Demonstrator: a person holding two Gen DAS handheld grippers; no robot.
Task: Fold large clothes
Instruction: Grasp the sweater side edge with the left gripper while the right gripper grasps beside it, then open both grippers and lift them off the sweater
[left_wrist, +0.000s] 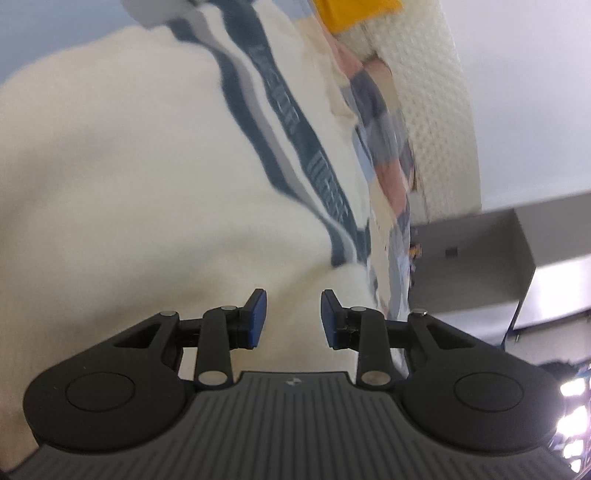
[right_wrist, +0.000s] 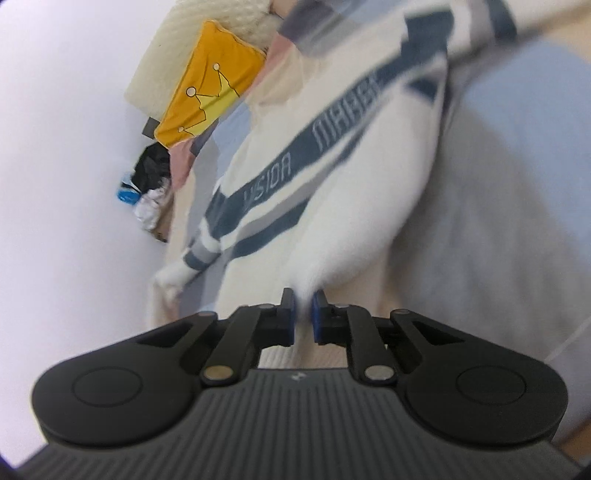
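While the right claw (right_wrist: 303, 314) is pinching a soft cream fold — sweater (right_wrist: 332, 177) is lying rumpled on the bed, navy-grey lettered stripe slanting | left claw (left_wrist: 293, 319) is hovering partly open, empty, above it.

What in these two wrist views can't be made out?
- Sweater outline: cut off by frame edges in both views.
- Band lettering: motion-blurred, left wrist view.
- Left gripper: pads apart over cloth; contact unclear.
- Right gripper shut on a fold; the edge it pinches is hidden by the pads.
- Dark clutter by the wall: too small.
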